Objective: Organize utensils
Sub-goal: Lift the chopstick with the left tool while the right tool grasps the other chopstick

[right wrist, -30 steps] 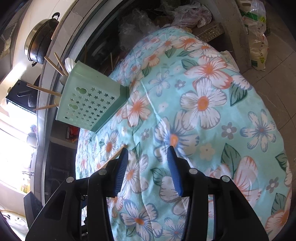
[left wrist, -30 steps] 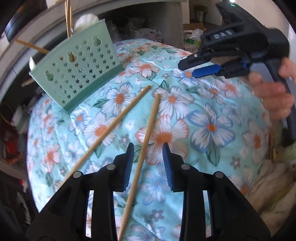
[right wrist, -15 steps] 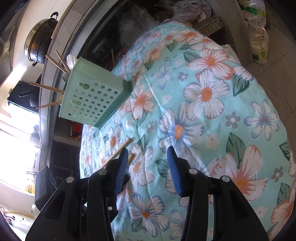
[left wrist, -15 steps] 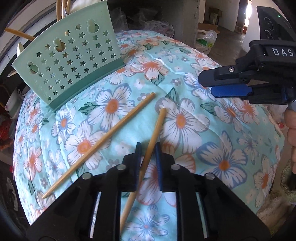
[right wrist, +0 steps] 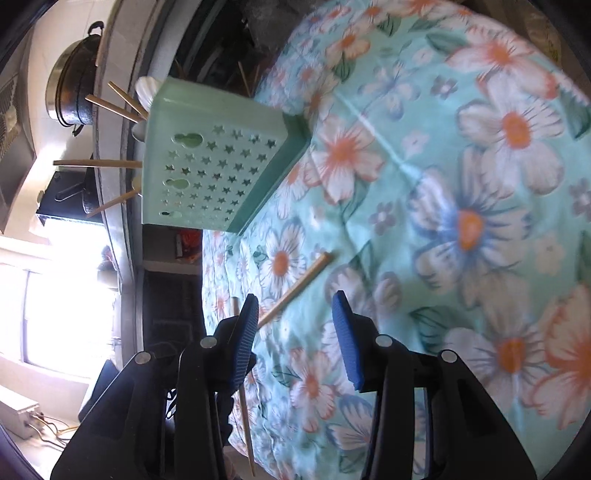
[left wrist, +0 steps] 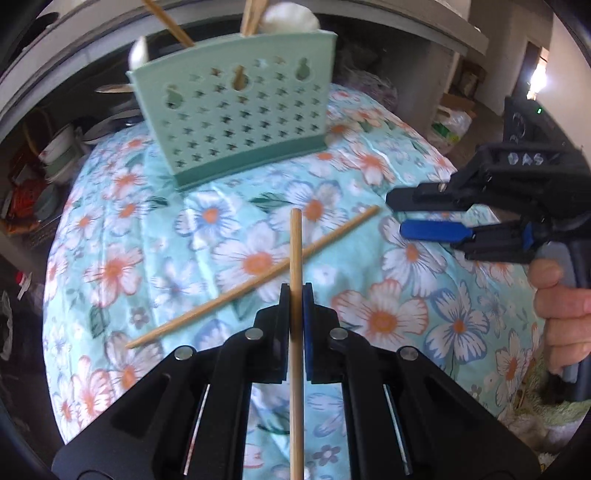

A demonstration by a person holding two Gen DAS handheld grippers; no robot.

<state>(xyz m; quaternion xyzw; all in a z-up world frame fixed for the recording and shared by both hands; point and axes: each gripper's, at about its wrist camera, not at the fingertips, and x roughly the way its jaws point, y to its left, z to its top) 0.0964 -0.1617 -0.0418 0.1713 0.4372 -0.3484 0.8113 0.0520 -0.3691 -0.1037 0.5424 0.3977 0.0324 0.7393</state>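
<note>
Since half a second ago, our left gripper (left wrist: 295, 295) has lifted the wooden chopstick (left wrist: 295, 254) it closed on, and the view has swung to face the utensil holder more squarely. We see that chopstick pinched between the left pads, its long axis running straight ahead along the fingers, its free end pointing toward the holder and raised off the cloth. Beneath it, a second chopstick (left wrist: 255, 280) lies flat on the floral tablecloth (left wrist: 406, 317), slanting from lower left to upper right, so the two cross in the left wrist view. To the right, our right gripper (left wrist: 428, 214) hovers over the cloth with its jaws spread and nothing between them; in the right wrist view (right wrist: 293, 325) the lying chopstick (right wrist: 299, 286) shows just ahead of its left finger. Farther back stands the mint-green utensil holder (left wrist: 240, 118), upright on the cloth, perforated with stars, with chopsticks (left wrist: 166, 22) and white spoons (left wrist: 288, 16) sticking out of its top.
</note>
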